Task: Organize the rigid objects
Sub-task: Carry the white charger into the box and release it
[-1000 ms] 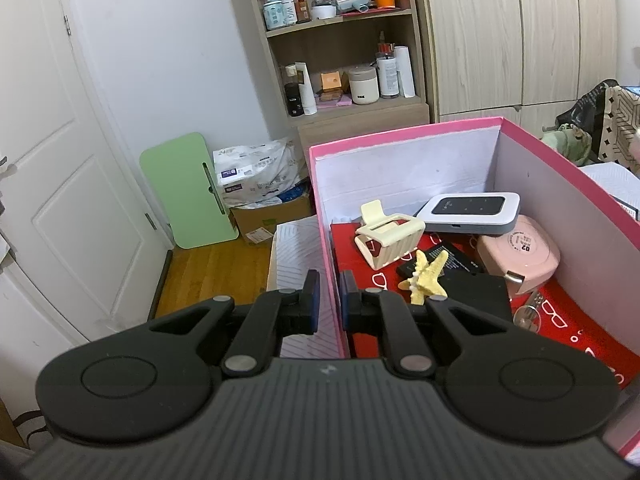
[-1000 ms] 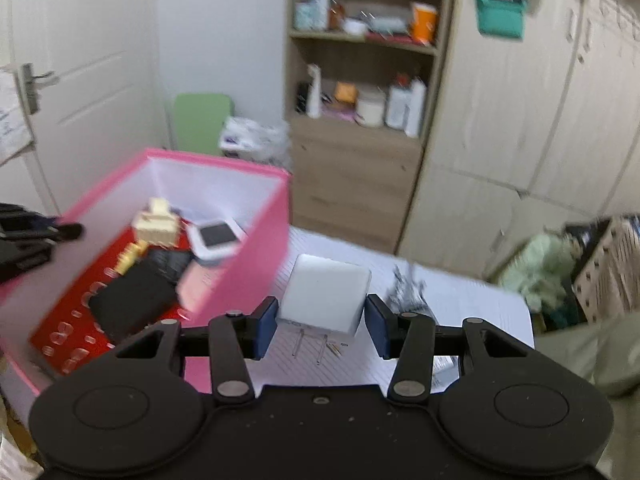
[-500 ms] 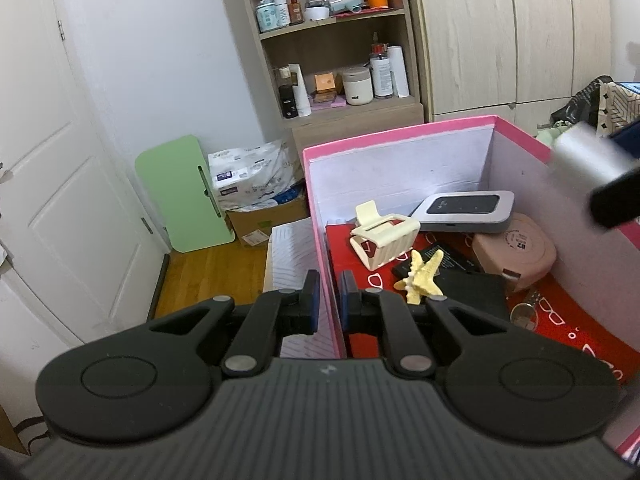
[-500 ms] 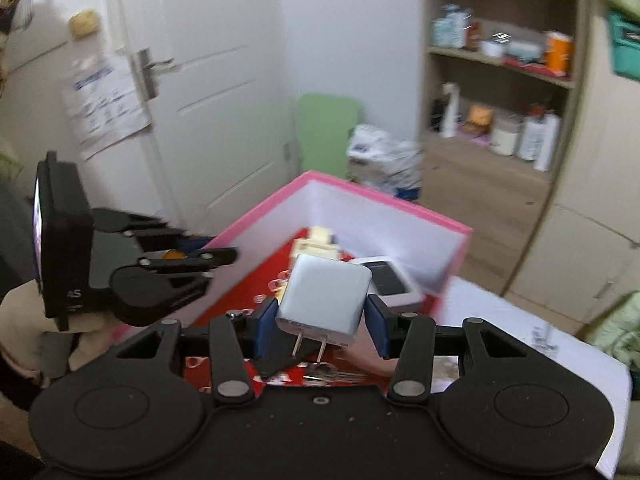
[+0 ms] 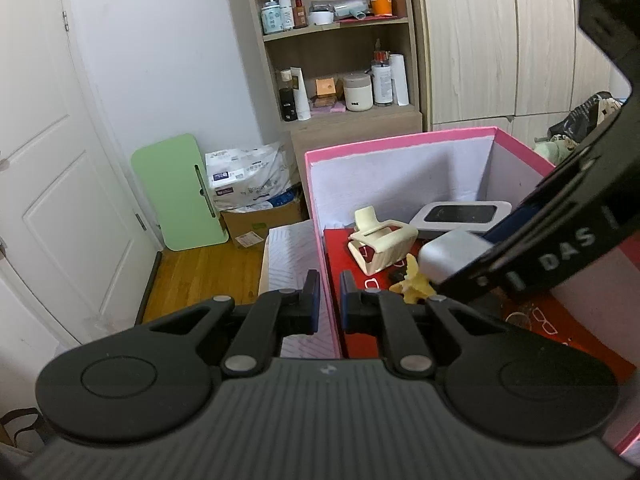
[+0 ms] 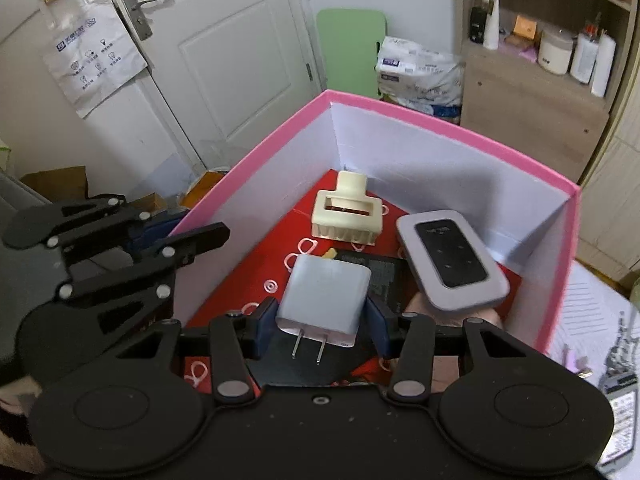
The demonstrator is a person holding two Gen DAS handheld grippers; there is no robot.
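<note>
Item 1: my left hand-held gripper (image 5: 330,300), jaws nearly closed, pinching the near left wall of the pink box (image 5: 400,142)

Item 2: pink box, white inside, red patterned floor; I see a cream comb-like clip (image 6: 346,214) near the back corner, a black flat item (image 6: 384,276) beneath, a grey pocket router (image 6: 452,260) tilted on the right

Item 3: my right hand-held gripper (image 6: 320,322), jaws about half open, clamped on a white plug adapter (image 6: 324,298), prongs pointing back at the camera, held above the box floor

Item 4: counter (image 6: 592,312), pale striped, right of the box
</note>
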